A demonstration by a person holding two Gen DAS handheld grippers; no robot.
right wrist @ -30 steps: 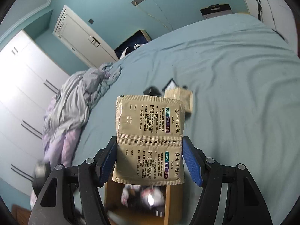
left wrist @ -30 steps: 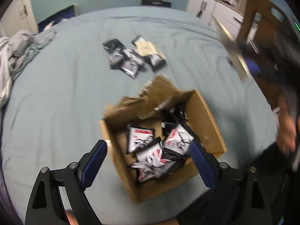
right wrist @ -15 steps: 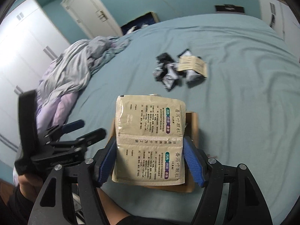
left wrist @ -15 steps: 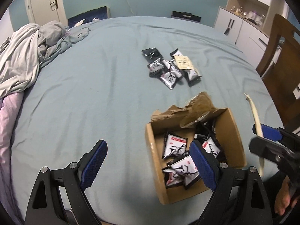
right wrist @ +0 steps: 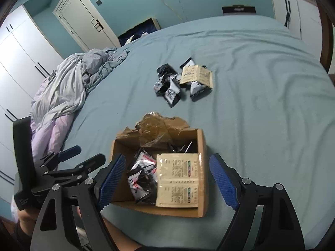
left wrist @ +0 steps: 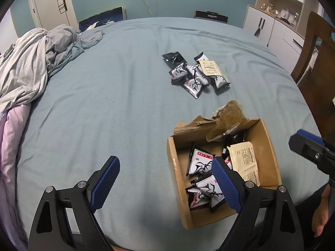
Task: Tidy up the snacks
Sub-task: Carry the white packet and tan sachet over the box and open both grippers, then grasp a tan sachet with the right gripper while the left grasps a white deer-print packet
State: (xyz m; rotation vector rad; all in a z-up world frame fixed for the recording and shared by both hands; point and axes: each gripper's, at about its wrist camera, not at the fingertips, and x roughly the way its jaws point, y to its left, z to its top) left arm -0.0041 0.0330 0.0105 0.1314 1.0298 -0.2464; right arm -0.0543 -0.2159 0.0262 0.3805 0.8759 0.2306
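Right wrist view looks down on an open cardboard box (right wrist: pixel 200 196) sitting on a blue-green bed (right wrist: pixel 261 104). The right gripper (right wrist: pixel 167 182) hangs over the box with its jaws spread wide, having just been opening, and nothing is pressed between them. A beige sachet (right wrist: pixel 178 181) lies flat inside the box against its right wall, on top of black-and-white snack packets (right wrist: pixel 140 177) that fill the rest of the box. The box's far flap (right wrist: pixel 155 127) is torn and crumpled, with brown tape hanging loose. Beyond the box, well apart from it, a loose heap of dark packets (right wrist: pixel 169 85) rests on the bed with a second beige sachet (right wrist: pixel 196 76) lying over its right part. The left gripper (left wrist: pixel 165 181) is to the left of the box, jaws wide apart and empty. A rumpled grey quilt (right wrist: pixel 69 87) lies far left of the box.
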